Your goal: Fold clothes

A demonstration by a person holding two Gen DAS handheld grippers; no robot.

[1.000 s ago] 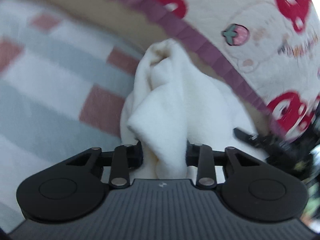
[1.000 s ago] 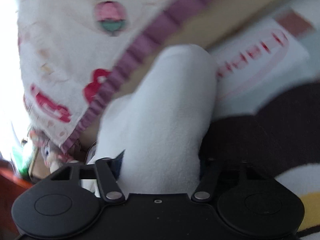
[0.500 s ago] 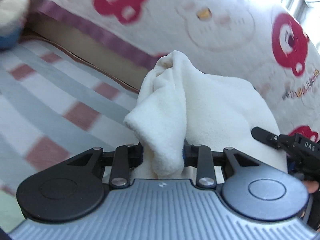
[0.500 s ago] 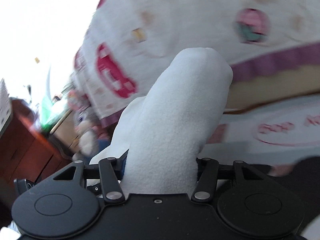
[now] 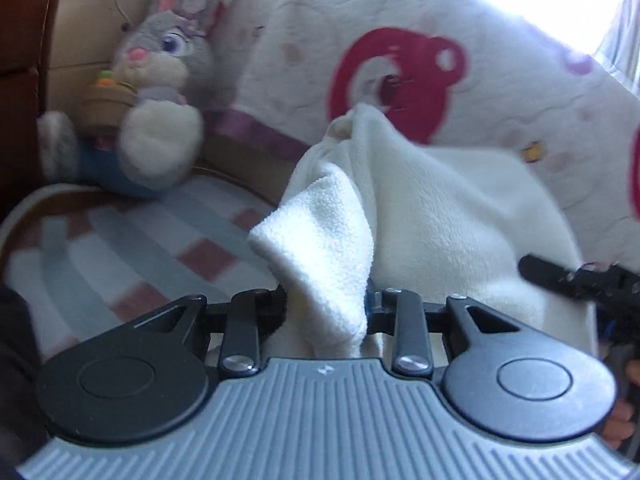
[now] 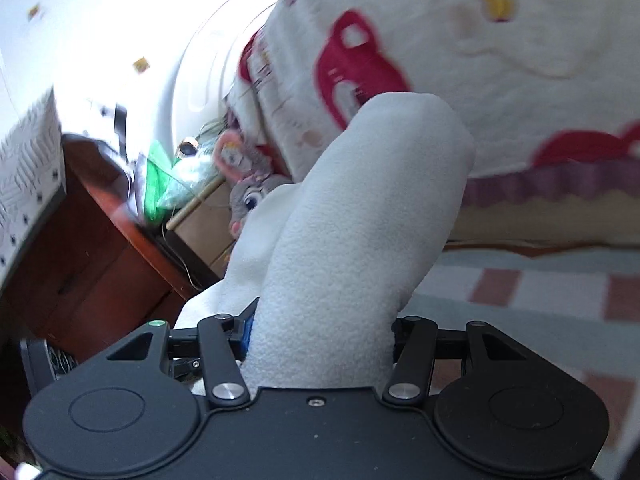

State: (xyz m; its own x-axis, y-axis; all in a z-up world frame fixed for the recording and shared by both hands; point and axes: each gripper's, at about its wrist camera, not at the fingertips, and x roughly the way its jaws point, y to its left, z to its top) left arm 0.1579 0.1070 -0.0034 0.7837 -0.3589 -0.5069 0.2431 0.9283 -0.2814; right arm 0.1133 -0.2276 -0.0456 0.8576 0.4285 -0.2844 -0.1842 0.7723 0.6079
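Note:
A white fleece garment [image 5: 440, 216] is held up off the bed between both grippers. My left gripper [image 5: 326, 304] is shut on a bunched corner of it, and the cloth hides the fingertips. In the right wrist view a thick roll of the same white garment [image 6: 360, 240] stands up from between the jaws of my right gripper [image 6: 320, 340], which is shut on it. The right gripper's black body [image 5: 580, 280] shows at the right edge of the left wrist view, beside the stretched cloth.
A striped and checked bedsheet [image 5: 120, 248] lies below. A white quilt with red bear prints [image 5: 400, 60] is piled behind. A grey plush rabbit [image 5: 156, 92] sits at the bed's head. A dark red wooden cabinet [image 6: 80, 248] stands at the left.
Both grippers have risen and tilted up with the white garment. The view has swung from the bedsheet toward the quilt, the plush rabbit and the cabinet. The grips have not changed.

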